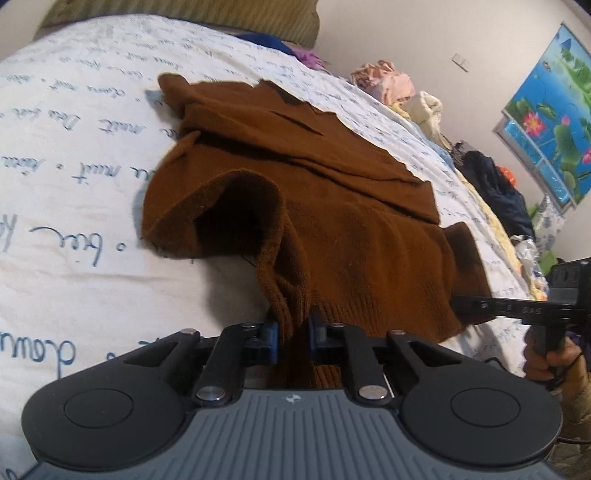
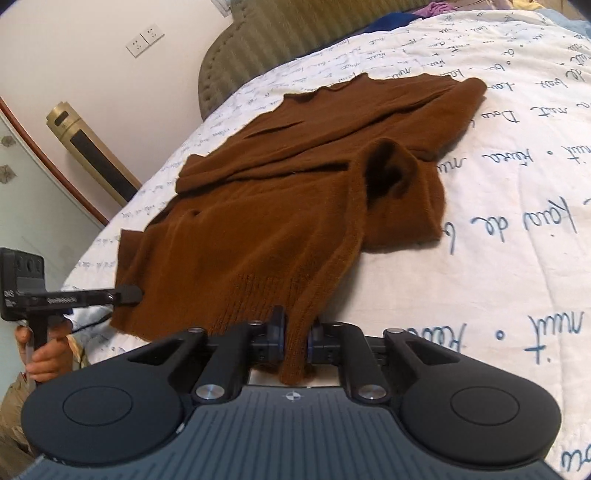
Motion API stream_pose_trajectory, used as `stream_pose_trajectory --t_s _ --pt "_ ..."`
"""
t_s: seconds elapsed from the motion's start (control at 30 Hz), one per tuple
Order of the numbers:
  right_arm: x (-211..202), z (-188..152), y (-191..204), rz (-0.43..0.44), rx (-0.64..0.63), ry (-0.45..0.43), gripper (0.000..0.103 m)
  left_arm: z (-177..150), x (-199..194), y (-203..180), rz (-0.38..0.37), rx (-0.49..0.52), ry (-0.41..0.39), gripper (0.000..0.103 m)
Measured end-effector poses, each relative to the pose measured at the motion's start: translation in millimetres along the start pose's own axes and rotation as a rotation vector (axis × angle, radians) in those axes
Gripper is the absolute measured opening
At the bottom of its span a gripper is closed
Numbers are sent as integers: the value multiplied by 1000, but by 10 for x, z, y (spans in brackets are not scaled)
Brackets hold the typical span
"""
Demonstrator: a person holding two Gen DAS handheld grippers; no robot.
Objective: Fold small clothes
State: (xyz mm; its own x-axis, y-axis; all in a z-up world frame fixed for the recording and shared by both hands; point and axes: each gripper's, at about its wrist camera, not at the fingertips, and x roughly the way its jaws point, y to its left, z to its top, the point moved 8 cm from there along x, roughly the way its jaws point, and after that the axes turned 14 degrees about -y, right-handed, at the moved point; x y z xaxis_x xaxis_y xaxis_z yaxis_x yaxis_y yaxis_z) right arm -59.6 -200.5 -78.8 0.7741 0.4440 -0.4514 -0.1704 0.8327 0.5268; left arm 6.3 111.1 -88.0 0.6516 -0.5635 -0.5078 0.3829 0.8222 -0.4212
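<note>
1. White bedsheet (image 1: 74,192) with blue handwriting print covers the bed; a padded olive headboard (image 2: 280,33) stands at its far end, against a pale wall with sockets.
2. On the sheet lies a brown knitted sweater (image 1: 351,221), spread mostly flat, with one sleeve folded over the body and its ribbed hem toward the near edge of the bed.
3. The left gripper (image 1: 293,332) is almost closed: its blue pads (image 1: 271,338) pinch a bunched part of the hem, and the knit hangs down between the fingers.
4. The right gripper (image 2: 295,338) is also almost closed, and it clamps a hanging fold of the same hem at the other near corner.
5. In each wrist view the other gripper shows from the side, with a hand (image 2: 46,356) on its handle and its tip touching the sweater edge.
6. Loose clothes (image 1: 388,81) lie in a heap along the far side of the bed; no container is seen.
7. A lotus picture (image 1: 550,110) hangs on the wall.
</note>
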Motion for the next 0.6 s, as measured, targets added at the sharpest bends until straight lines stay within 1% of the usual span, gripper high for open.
stream_pose_trajectory --t_s 0.03,0.13,0.4,0.47,0.6 --pt "-22 17 22 9 -1 -10 14 8 -35 -19 6 10 -13 13" --pt "-159 107 126 77 16 -51 13 70 -212 -115 0 41 -66 12" --pt "-736 417 496 213 -37 -174 13 294 -919 -467 -86 98 -214 12" --pt "-845 442 564 240 -48 -190 13 329 -1001 -491 -97 97 -223 12" --pt "-903 448 620 251 -51 -190 13 348 -919 -425 -65 72 -197 12"
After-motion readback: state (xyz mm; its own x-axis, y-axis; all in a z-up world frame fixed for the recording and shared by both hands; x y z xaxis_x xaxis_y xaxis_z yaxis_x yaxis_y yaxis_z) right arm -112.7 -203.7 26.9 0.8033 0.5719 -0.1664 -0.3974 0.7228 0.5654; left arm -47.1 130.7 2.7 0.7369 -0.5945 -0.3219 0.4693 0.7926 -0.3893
